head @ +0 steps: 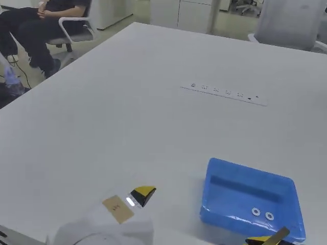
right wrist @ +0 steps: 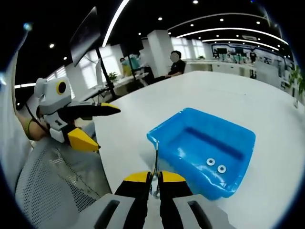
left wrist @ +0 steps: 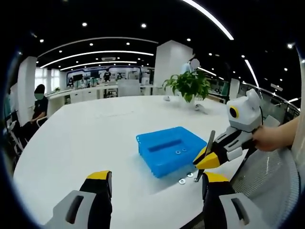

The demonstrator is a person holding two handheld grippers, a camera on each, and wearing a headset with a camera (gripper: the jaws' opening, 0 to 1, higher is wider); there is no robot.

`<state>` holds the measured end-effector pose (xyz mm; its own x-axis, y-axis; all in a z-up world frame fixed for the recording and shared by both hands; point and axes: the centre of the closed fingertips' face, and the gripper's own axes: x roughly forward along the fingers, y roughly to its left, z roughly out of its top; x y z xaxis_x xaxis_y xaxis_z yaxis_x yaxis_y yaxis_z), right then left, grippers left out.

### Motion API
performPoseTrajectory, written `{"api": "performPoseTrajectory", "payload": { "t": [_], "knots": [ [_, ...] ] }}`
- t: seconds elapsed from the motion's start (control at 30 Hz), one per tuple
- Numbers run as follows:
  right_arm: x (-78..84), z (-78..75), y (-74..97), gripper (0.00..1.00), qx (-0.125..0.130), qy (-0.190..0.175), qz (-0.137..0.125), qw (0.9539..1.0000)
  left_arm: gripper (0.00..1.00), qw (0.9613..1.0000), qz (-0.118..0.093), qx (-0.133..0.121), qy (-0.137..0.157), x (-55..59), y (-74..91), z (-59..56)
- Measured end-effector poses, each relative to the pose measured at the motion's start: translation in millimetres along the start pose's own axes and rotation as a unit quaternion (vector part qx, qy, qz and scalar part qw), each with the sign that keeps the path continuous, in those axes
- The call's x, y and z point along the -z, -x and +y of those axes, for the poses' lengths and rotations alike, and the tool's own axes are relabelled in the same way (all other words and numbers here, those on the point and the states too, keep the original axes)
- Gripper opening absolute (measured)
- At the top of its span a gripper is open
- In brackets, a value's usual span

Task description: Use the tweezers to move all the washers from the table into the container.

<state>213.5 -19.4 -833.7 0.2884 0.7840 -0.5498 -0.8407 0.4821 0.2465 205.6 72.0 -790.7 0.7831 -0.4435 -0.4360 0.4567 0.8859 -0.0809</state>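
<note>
The right gripper (right wrist: pixel 155 179) has its jaws pressed together on the tweezers (right wrist: pixel 156 160); the blue container (right wrist: pixel 190 125) sits just beside it at two o'clock, two washers (right wrist: pixel 209 162) inside; the left gripper (left wrist: pixel 155 185) has jaws spread, holding nothing; loose washers (left wrist: pixel 182 181) lie on the table (left wrist: pixel 95 138) at its one o'clock.

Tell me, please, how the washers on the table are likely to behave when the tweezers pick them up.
The washers look thin and flat against the table, so they will probably slide rather than lift. They seem shiny metal, so likely light but slippery between the tweezers.
</note>
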Motion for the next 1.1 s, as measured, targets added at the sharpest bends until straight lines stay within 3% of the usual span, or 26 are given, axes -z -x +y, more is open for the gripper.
{"api": "performPoseTrajectory", "payload": {
  "t": [0.03,0.17,0.37,0.5,0.6,0.8,1.1],
  "knots": [
    [0.5,-1.6,0.0,0.04,0.004,0.012,0.002,0.9999,0.78,1.0,0.0,0.0,-0.001,0.1,0.3,-0.1],
    [-2.3,-2.6,-0.9,0.04,-0.004,-0.002,-0.007,1.0,0.78,1.0,-0.002,-0.002,-0.002,-0.5,1.2,1.5],
    [0.7,0.2,-2.1,0.04,-0.015,0.01,-0.002,0.9998,0.78,1.0,0.003,-0.002,-0.005,1.1,0.4,1.8],
    [2.5,5.1,-2.3,0.04,-0.021,0.034,0.004,0.9992,0.77,1.0,0.001,-0.006,-0.007,0.0,0.5,3.6],
    [2.4,10.7,-4.4,0.04,-0.027,0.078,0.007,0.9966,0.77,0.9999,-0.001,-0.006,-0.009,-1.1,0.6,3.4],
    [4.9,10.8,-3.1,0.03,-0.024,0.11,0.012,0.9935,0.78,0.9999,-0.004,-0.008,-0.01,-2.5,0.2,3.7],
    [1.1,4.2,-1.0,0.03,-0.014,0.061,0.009,0.998,0.77,0.9999,0.004,-0.005,-0.015,0.3,-0.5,1.7]
  ]
}}
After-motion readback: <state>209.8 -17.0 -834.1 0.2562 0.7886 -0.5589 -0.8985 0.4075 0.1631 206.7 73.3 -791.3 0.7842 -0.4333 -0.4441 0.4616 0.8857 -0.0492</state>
